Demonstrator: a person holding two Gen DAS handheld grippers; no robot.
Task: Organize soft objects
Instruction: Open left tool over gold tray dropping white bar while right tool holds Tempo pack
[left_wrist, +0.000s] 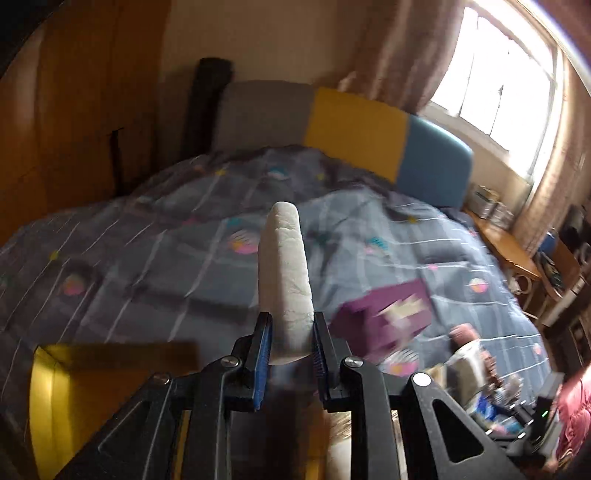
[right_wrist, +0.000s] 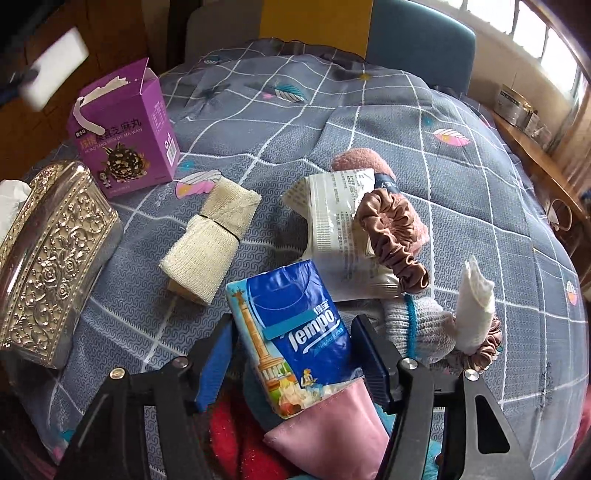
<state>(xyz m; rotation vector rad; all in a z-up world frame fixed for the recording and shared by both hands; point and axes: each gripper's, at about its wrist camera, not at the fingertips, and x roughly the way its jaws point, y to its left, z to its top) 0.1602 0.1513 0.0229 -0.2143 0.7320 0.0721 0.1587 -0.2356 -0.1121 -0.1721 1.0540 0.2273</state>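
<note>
Clamped between the jaws of the left gripper, low in the middle of the left wrist view, a white sponge stands upright on its edge above the bed's grey checked quilt. A yellow box fills the lower left of that frame, and a blurred purple box sits right of centre.

In the right wrist view the right gripper has its jaws apart, one on either side of a blue tissue pack at lower centre; whether the pads press on the pack I cannot tell. The pack lies over a pink satin pouch. Right of it lie a grey knitted glove, a white folded cloth and a brown scrunchie on a white packet. A beige rolled bandage lies mid-frame, an ornate silver tissue box at the left edge.
</note>
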